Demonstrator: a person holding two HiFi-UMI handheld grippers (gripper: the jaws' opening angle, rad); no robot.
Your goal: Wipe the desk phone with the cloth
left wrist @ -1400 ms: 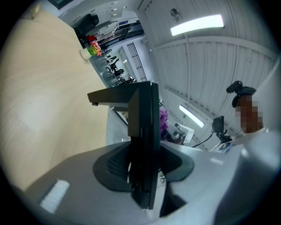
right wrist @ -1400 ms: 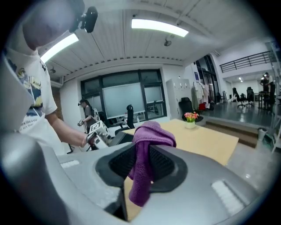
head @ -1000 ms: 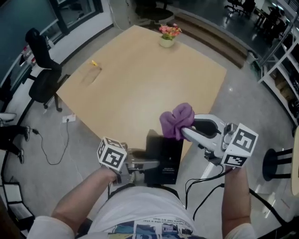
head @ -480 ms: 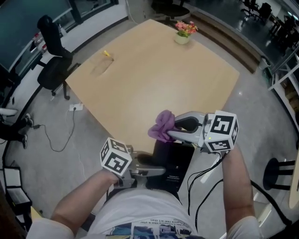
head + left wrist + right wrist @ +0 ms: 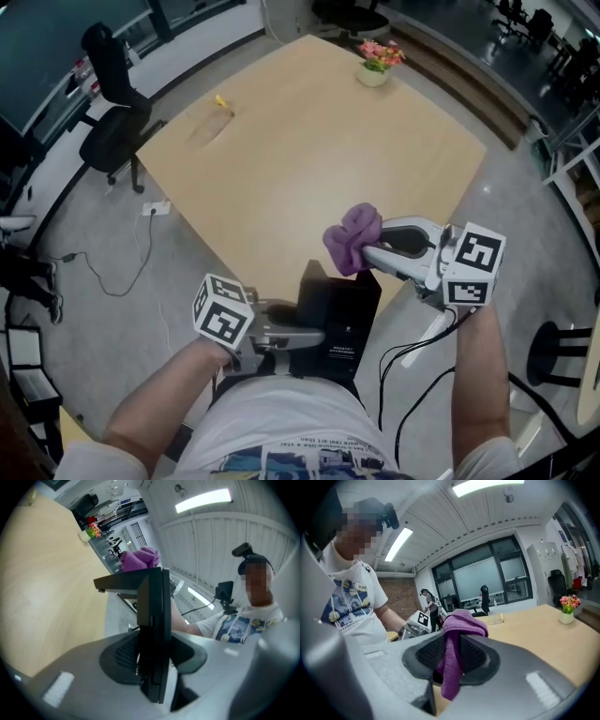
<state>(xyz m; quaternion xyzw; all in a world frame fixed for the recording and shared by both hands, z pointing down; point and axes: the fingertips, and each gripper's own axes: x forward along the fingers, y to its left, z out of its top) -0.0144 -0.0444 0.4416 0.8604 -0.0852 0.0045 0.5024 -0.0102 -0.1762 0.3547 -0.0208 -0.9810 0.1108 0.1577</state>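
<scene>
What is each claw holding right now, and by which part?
Left claw clamps the black phone by its near edge. Right claw pinches the purple cloth at its bunched middle.

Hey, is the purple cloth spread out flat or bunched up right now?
Bunched up. The purple cloth is a crumpled wad pinched between the right gripper's jaws.

Our right gripper [image 5: 453, 644] pinches the purple cloth [image 5: 464, 623], bunched above the jaws and hanging below; the wooden table [image 5: 543, 634] stretches right, a flower pot [image 5: 566, 607] far off.
</scene>
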